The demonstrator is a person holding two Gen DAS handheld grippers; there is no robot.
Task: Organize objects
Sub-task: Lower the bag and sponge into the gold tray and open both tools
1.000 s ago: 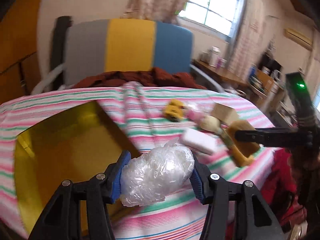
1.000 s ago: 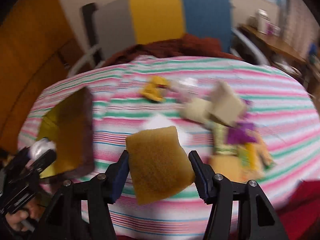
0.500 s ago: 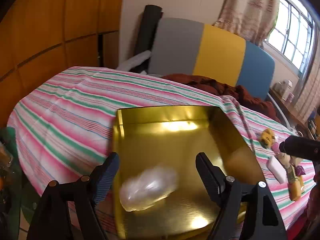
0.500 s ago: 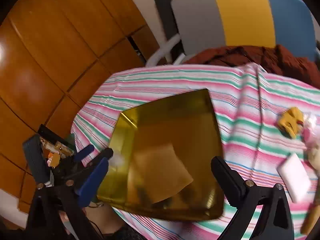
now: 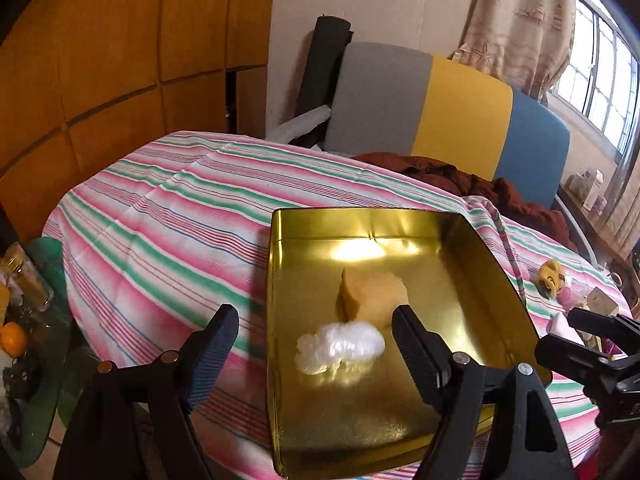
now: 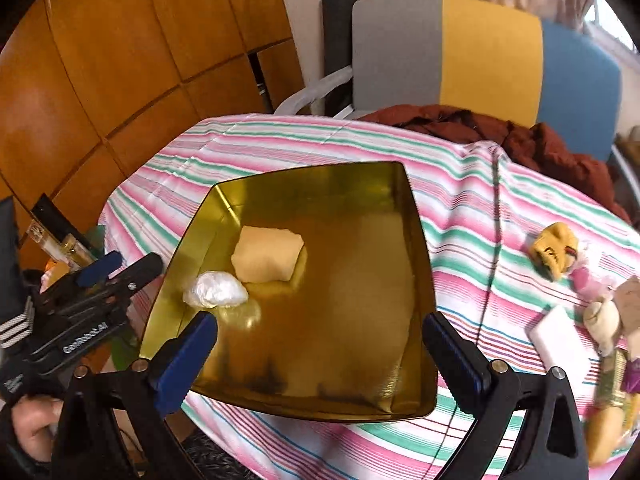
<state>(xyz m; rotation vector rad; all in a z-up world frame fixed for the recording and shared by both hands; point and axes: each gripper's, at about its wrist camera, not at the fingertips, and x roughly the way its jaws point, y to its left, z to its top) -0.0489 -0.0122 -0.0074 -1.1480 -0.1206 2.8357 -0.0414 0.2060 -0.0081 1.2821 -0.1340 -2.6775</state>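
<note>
Left wrist view: plastic wad (image 5: 340,346) and sponge (image 5: 374,294) now lie side by side in the gold tray (image 5: 496,280), both dropped within the last sec. Left gripper (image 5: 312,354) and right gripper (image 6: 320,354) hang w/ fingers wide apart, empty. Two items sorted; rest of the clutter (yellow toy (image 6: 554,250), white block (image 6: 560,336), etc.) waits on the striped desk (image 5: 160,220), right of tray.

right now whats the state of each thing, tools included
left tool: open, empty
right tool: open, empty
gold tin: open, holds two items
yellow sponge: lying in the tin
plastic wad: crumpled, in the tin beside the sponge
white block: flat on the striped cloth, outside the tin
</note>
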